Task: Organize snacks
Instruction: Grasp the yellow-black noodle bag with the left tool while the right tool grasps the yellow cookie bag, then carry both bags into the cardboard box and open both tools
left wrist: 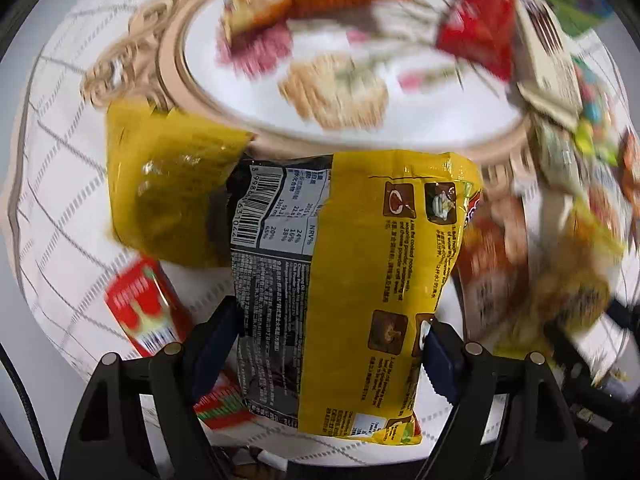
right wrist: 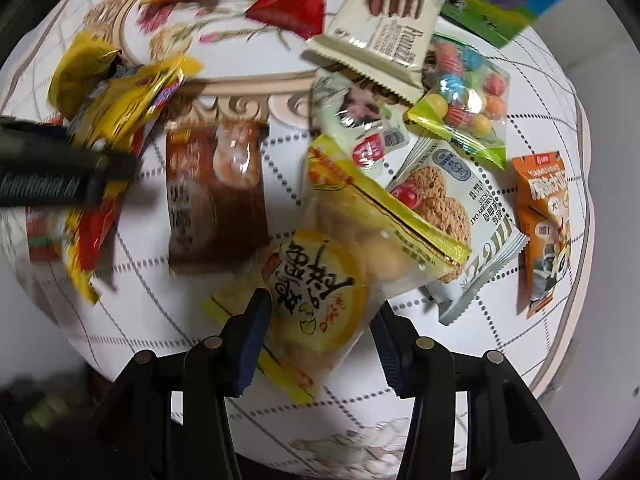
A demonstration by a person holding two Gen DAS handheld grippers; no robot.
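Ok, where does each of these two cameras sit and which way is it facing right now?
Left wrist: on the left gripper, looking down its fingers at the table; the yellow noodle packet sits between its jaws, both black fingers showing.
Right wrist: on the right gripper, looking down at spread snacks; the yellow egg-biscuit pouch lies between its jaws.
Shared: the noodle packet, the red triangular packet and the patterned tablecloth; the left gripper's finger shows at the right view's left edge.

— The yellow noodle packet (left wrist: 360,280): foil-like plastic, glossy, creased, catching glare.

— And the candy bag (right wrist: 464,100)?

— Clear shiny film. The wafer packet (right wrist: 384,28) looks matt cream plastic. The tablecloth (right wrist: 300,140) is smooth and printed; the gripper fingers (right wrist: 250,344) are matt black plastic.
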